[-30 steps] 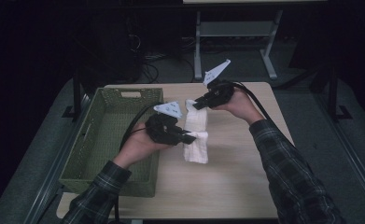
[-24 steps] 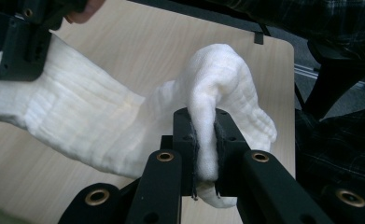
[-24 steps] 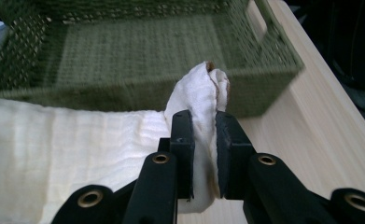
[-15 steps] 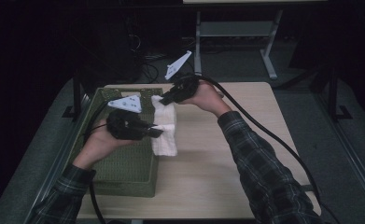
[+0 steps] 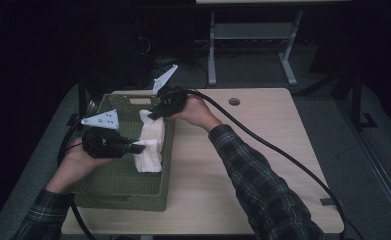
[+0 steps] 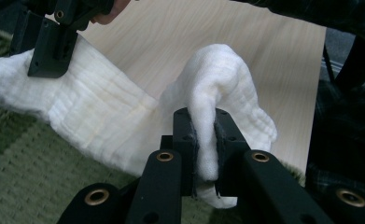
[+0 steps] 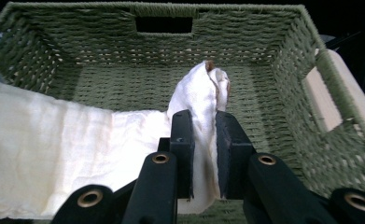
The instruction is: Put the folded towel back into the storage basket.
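Note:
A folded white cloth [image 5: 150, 142] hangs between my two grippers, over the right side of a green woven basket [image 5: 114, 190]. My left gripper [image 5: 139, 147] is shut on the near end of the cloth [image 6: 208, 98]. My right gripper [image 5: 153, 113] is shut on the far end. In the right gripper view the cloth [image 7: 196, 100] is bunched between the pads, with the basket's inside [image 7: 124, 79] below it. In the left gripper view the other gripper [image 6: 49, 46] pinches the cloth at the upper left.
The basket sits on the left part of a light wooden table [image 5: 243, 165] that has a round hole [image 5: 234, 101] near its far edge. Black cables [image 5: 283, 155] trail from both grippers across the table. The floor around is dark.
Both hands have carried the cloth to the left, from over the bare tabletop to over the basket. Both grips on the cloth have held.

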{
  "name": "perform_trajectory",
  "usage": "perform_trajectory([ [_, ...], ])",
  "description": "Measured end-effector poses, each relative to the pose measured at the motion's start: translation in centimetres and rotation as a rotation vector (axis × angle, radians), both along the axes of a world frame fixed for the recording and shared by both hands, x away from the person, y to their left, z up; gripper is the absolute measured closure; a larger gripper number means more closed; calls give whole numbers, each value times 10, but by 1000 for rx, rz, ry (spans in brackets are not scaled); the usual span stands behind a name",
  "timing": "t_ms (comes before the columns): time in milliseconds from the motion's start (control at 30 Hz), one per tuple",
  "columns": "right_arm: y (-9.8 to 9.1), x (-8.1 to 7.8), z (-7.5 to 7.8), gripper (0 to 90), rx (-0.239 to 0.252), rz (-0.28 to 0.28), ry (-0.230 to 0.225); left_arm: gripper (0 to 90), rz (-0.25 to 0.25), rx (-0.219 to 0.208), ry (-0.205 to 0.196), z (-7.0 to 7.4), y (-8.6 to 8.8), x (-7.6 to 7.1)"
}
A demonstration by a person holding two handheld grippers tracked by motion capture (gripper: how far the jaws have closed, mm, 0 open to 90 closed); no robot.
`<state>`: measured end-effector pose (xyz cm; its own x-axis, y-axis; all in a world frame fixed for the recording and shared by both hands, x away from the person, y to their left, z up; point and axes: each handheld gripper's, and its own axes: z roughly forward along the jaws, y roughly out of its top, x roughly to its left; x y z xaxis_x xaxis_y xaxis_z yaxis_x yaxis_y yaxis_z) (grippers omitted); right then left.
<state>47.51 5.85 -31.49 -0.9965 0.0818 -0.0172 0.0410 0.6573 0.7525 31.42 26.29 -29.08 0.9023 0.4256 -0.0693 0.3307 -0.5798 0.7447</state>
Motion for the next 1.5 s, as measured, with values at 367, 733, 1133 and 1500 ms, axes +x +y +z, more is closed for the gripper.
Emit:
perform_trajectory([
  [367, 17, -3, -36, 783, -37, 19, 19, 812, -5, 20, 50, -32, 7, 1],
  [733, 22, -9, -52, 783, -57, 41, 29, 715, -15, 44, 100, -51, 6, -1],
  [1133, 20, 0, -51, 782, -33, 24, 3, 385, 63, -23, 54, -49, 1, 7],
  [1500, 15, 28, -54, 778, -24, -14, -13, 381, 66, -41, 44, -49, -8, 11],
])
